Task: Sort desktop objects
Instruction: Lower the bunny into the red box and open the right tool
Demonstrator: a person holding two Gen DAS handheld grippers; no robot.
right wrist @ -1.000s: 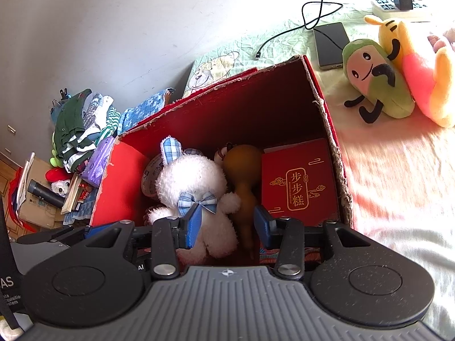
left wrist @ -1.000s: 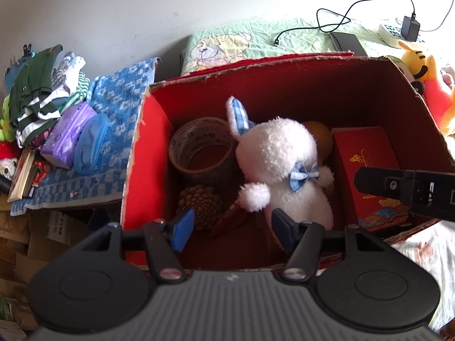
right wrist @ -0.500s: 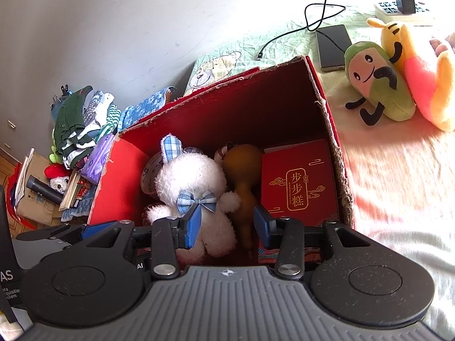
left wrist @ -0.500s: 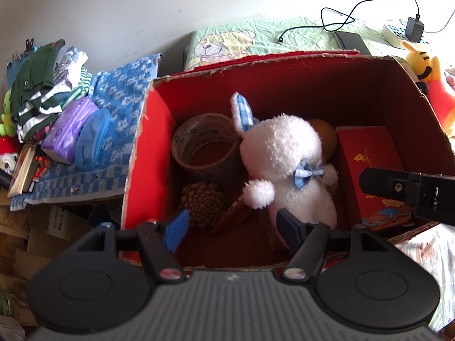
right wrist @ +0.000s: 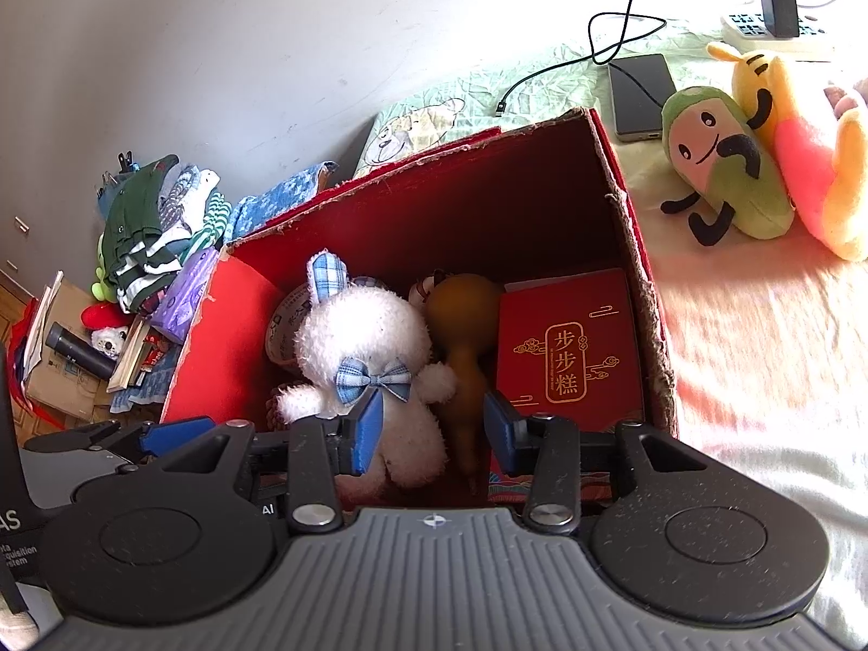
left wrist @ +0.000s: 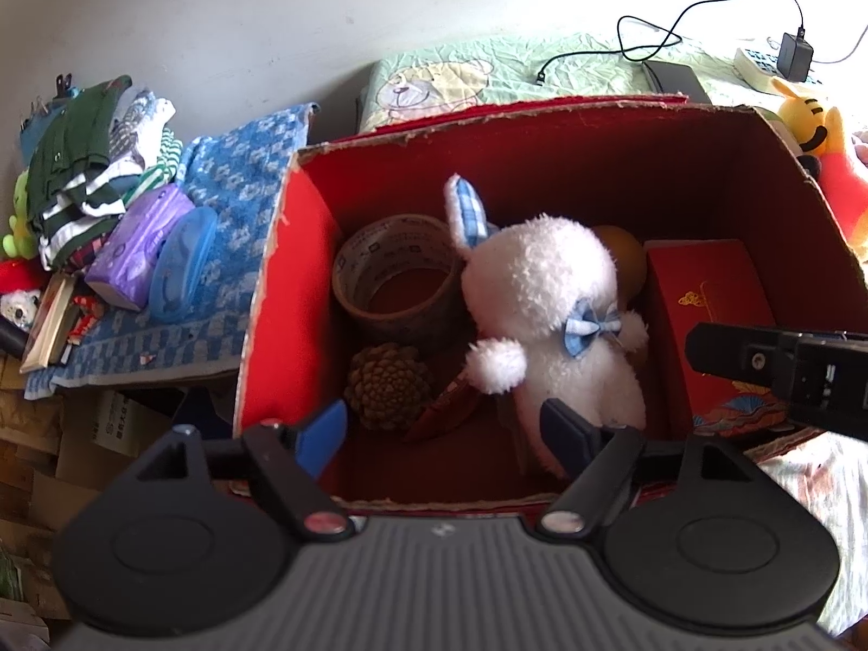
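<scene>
A red cardboard box (left wrist: 542, 108) (right wrist: 634, 228) stands open on the bed. Inside it lie a white plush rabbit (left wrist: 537, 293) (right wrist: 363, 336) with a blue bow, a tape roll (left wrist: 401, 271), a pine cone (left wrist: 388, 385), a brown gourd (right wrist: 461, 314) and a red gift box (left wrist: 705, 293) (right wrist: 569, 352). My left gripper (left wrist: 445, 431) hangs open over the box's near edge, in front of the pine cone and rabbit, holding nothing. My right gripper (right wrist: 434, 428) is open and empty over the near edge, its fingers framing the rabbit's lower body and the gourd.
Left of the box a blue towel (left wrist: 228, 206) carries a purple tissue pack (left wrist: 135, 244), a blue case (left wrist: 182, 266) and folded clothes (left wrist: 81, 163). To the right, plush toys (right wrist: 727, 163), a phone (right wrist: 640, 92) and a power strip (right wrist: 776, 32) lie on the bedspread.
My left gripper's fingers have spread a little wider and it has drawn slightly back from the box. The right gripper and the box's contents have barely moved.
</scene>
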